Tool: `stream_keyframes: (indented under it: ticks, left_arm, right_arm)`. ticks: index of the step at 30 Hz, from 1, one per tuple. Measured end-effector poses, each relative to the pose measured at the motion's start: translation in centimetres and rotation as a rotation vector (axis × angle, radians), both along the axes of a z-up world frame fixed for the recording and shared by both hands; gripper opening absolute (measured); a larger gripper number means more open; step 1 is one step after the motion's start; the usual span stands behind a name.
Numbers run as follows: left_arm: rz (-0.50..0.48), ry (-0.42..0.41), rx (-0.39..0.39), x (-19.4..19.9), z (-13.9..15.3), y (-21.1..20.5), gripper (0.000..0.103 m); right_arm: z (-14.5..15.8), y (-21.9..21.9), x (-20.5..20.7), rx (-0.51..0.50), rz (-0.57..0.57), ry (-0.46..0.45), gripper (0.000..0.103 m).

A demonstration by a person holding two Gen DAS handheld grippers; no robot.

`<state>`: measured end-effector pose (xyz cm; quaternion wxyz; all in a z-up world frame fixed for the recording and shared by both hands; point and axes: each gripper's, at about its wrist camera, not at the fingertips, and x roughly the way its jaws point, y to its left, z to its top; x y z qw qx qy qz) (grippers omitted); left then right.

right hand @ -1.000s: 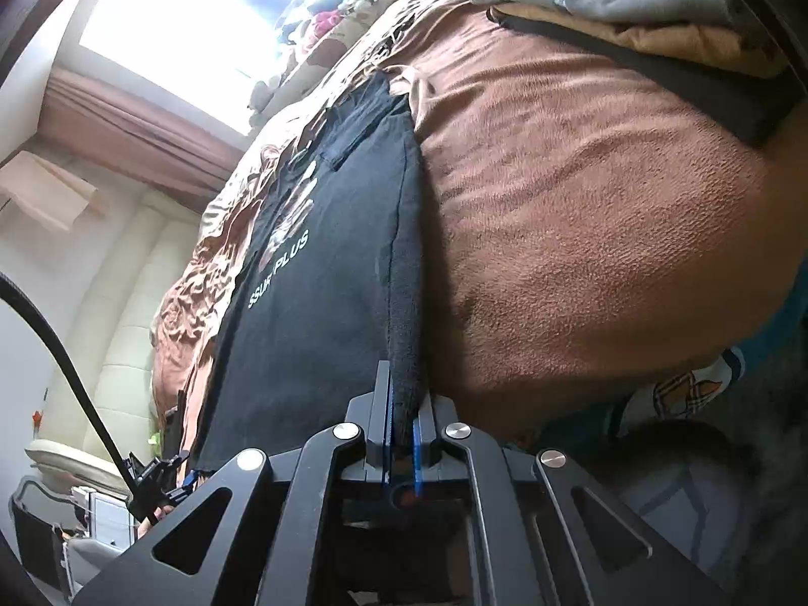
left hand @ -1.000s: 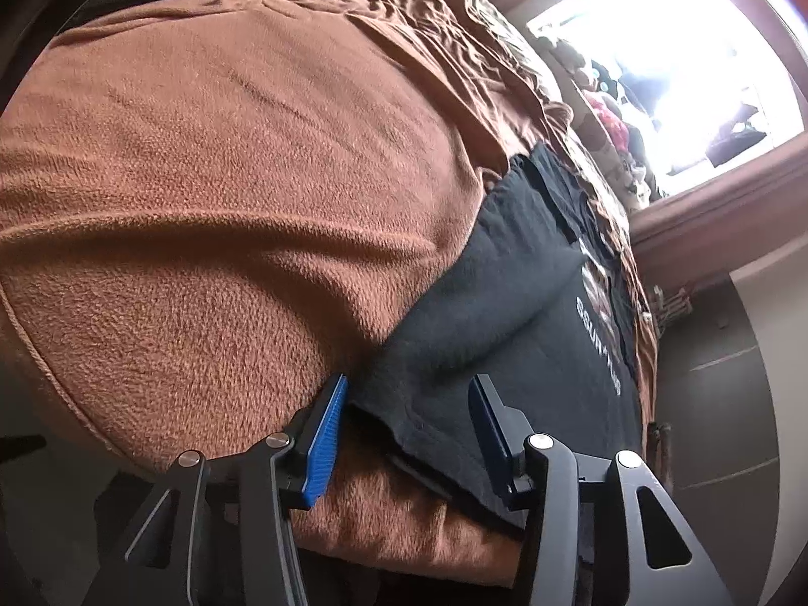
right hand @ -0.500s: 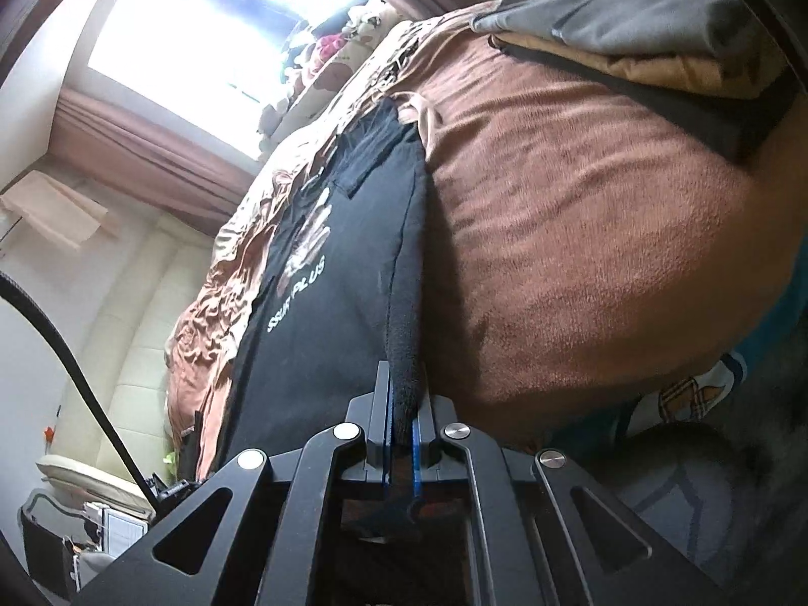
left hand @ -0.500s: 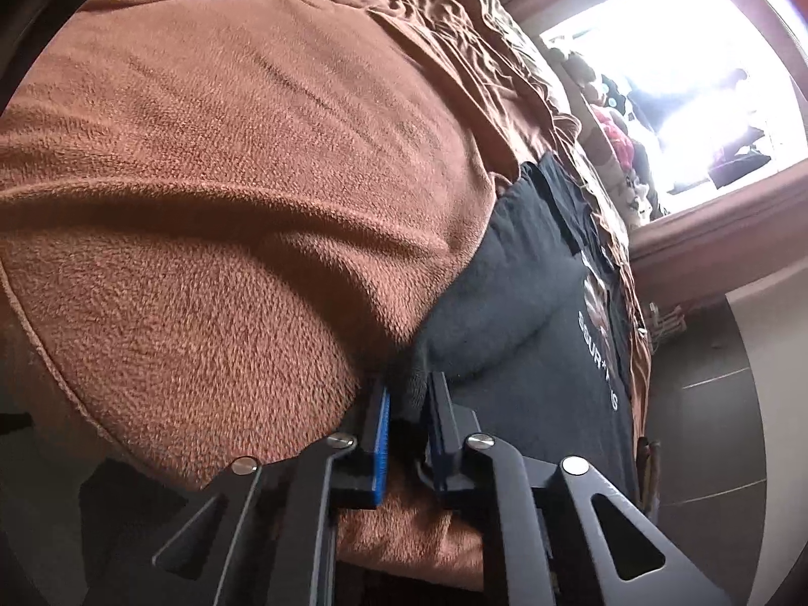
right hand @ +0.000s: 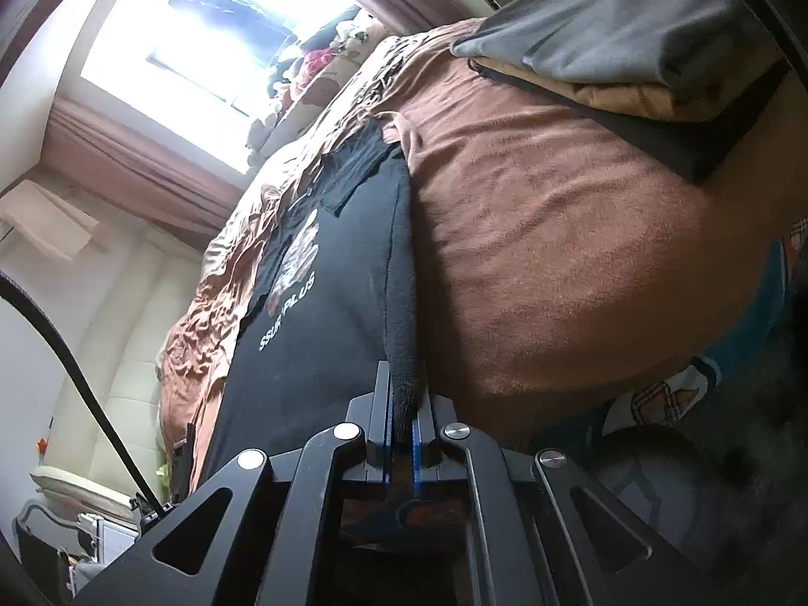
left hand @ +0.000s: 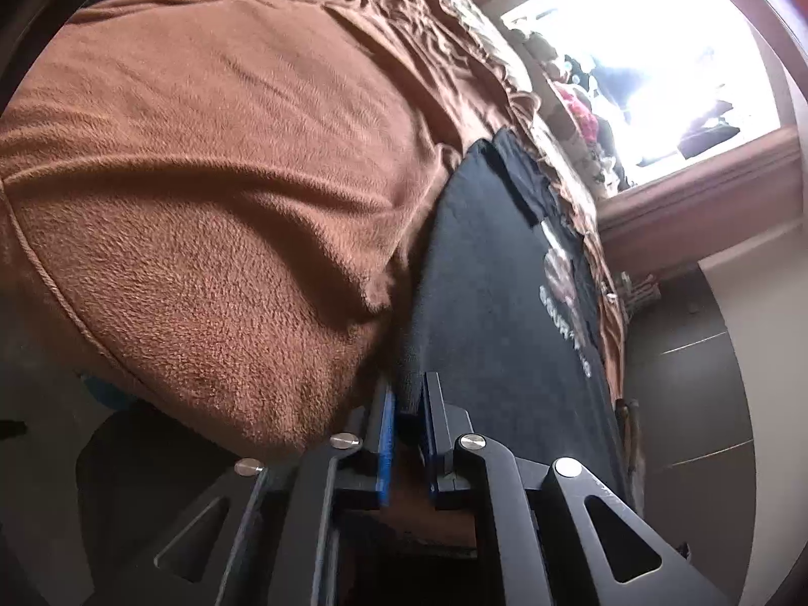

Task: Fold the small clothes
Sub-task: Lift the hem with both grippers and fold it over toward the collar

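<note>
Black cloth, a T-shirt (right hand: 323,303) with a pale chest print, lies stretched along the bed over a brown fleece blanket (left hand: 212,192), its collar end far off toward the bright window (right hand: 202,15) at about eleven o'clock in the right wrist view. Its near hem is caught at two places. The right gripper (right hand: 402,434) is pressed together on a rolled edge of the shirt, which rises straight to twelve o'clock from between the blue pads. The left gripper (left hand: 406,429) has just been closing, and its pads now pinch a dark fold of the hem, with the shirt's body running off toward one o'clock and the blanket bulging at ten o'clock.

With both corners held, the step in hand looks like carrying the hem up and over toward the collar. Doing it well would mean raising both corners together and evenly, keeping the hem taut between them so the cloth does not sag or twist, and taking care that the left pads hold only shirt, since the blanket's nap sits just beside them.

Both grippers point forward and somewhat downward along the bed, low at its near edge. Folded clothes (right hand: 631,50) wait stacked at one o'clock in the right view.
</note>
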<state>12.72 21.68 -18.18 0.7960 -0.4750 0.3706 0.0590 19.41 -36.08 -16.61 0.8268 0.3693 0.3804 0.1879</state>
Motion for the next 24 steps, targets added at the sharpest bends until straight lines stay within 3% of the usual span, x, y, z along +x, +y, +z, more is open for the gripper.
stream_keyframes:
  ticks: [3,5,11,12,13,16,24]
  left_arm:
    - [-0.002,0.006,-0.020,0.5,-0.6,0.0,0.015]
    - [-0.006,0.021,-0.025,0.9,-1.1,0.0,0.029]
    - [-0.019,0.016,-0.034,2.1,-1.5,-0.4,0.032]
    - [-0.019,0.017,-0.029,2.3,-1.4,-0.5,0.031]
    - [-0.019,0.018,-0.026,2.4,-1.4,-0.4,0.007]
    - [-0.020,0.016,-0.001,2.3,-0.8,-0.4,0.006]
    - [-0.044,-0.117,0.010,0.3,4.4,-0.6,0.005]
  right_arm:
    - [0.1,0.1,0.1,-0.003,0.005,0.000,0.001]
    - [-0.1,0.0,0.3,0.001,0.007,0.007,0.001]
    - [-0.4,-0.4,0.8,-0.001,0.016,0.017,0.001]
    - [-0.5,-0.4,0.9,0.001,0.016,0.018,0.001]
    - [-0.5,-0.5,1.0,0.007,0.017,0.020,0.001]
    - [-0.4,-0.7,1.0,0.027,0.021,0.019,0.001]
    - [2.2,-0.7,-0.3,0.063,0.045,-0.054,0.001]
